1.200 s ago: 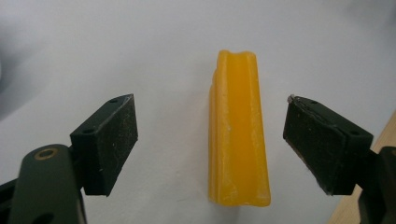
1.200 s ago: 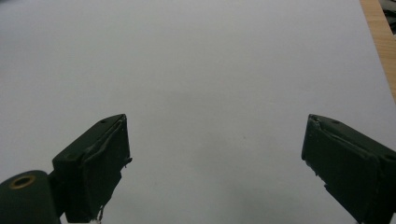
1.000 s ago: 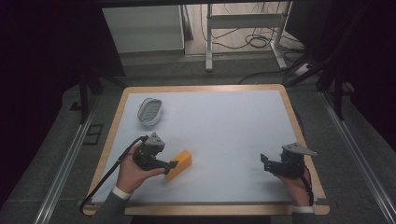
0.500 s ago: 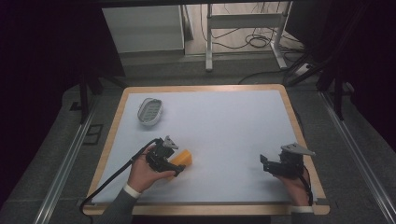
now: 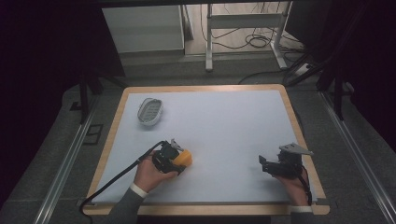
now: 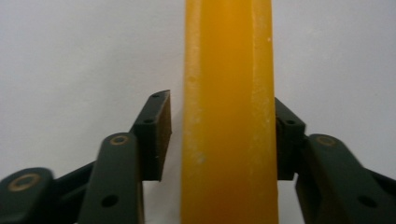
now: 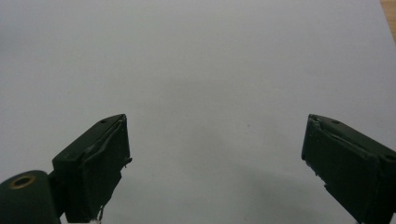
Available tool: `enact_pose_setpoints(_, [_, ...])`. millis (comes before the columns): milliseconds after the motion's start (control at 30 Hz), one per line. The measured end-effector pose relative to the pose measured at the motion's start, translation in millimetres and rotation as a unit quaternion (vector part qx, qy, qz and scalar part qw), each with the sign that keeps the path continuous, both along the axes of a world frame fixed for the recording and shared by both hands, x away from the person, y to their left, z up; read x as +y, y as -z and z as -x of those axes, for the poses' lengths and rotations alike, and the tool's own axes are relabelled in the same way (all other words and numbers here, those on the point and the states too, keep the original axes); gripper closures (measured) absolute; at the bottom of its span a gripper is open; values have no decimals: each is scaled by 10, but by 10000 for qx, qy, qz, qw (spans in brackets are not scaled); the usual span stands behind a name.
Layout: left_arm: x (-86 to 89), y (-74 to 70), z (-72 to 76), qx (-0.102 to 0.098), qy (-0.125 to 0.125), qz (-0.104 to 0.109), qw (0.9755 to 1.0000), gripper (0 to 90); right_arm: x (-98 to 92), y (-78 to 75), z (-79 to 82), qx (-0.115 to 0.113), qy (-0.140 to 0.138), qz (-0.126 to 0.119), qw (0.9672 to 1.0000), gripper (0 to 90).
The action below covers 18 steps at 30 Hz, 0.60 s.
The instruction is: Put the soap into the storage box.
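Left gripper (image 6: 222, 135) straddles yellow block (image 6: 229, 112): right jaw touching, left jaw just off. Right gripper (image 7: 215, 158) jaws spread wide over white tabletop (image 7: 210, 60).

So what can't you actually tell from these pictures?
- Yellow block: its far and near ends are cut off by the left gripper view's frame, so its length is unclear there.
- In the high view the left gripper covers part of the block.
- White oval dish: too small in the high view to tell its contents.
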State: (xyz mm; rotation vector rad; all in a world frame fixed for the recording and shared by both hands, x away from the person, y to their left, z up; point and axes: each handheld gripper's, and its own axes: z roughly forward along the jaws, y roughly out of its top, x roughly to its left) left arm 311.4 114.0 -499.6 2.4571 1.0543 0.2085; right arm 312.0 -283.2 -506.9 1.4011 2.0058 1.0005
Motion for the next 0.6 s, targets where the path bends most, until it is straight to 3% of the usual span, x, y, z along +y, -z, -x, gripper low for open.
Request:
enact_pose_setpoints(100, [-24,28,-1,4,-4,-5,10000,600,-4,3,-1,8,15,12,10000,78])
enact_pose_setpoints(267, [-24,32,14,-84,-31,45,10000,608,-10,1,2,0,31,24,10000,78])
enact_pose_setpoints(433, [27,13,-8,135,82,316,9994,609,-19,1,0,-25,72,35,10000,78])
enact_pose_setpoints(600, [105,-49,-40,128,69,412,9990,610,-37,-13,7,-78,86,25,9999,78])
